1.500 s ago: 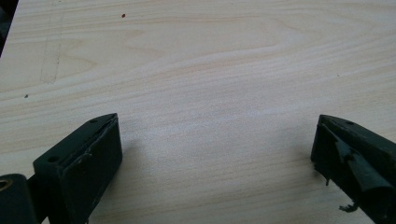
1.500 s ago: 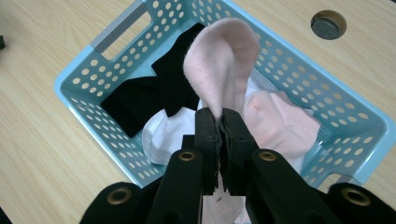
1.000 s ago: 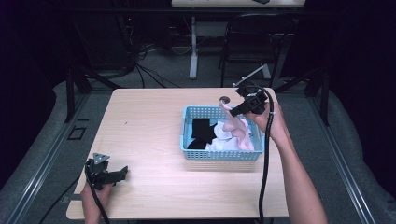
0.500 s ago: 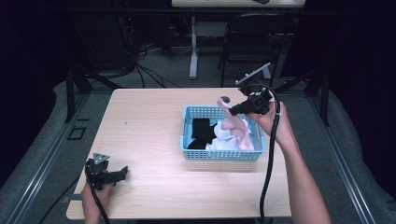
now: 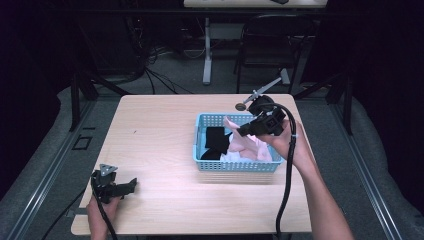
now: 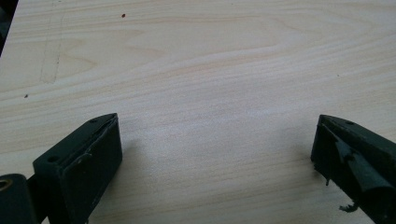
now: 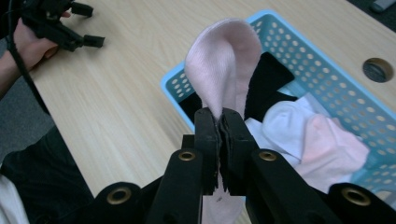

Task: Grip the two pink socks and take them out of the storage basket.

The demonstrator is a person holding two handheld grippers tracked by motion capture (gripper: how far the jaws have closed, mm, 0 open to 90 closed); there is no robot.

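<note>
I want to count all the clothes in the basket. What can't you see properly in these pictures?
- Blue basket, high view: its near wall and the heaped clothes hide whatever lies underneath.
- Pink sock, right gripper view: its lower end runs behind the right gripper jaws.
- Black cloth, high view: too small to tell what garment it is.
- Basket, right gripper view: cut off at the right edge.

text: none legible | labels: none — brands: none | numbers: none | signs: none | checked: table [image 5: 150, 130], basket [image 5: 235, 165], cloths, both grippers — nothing can be read on any
</note>
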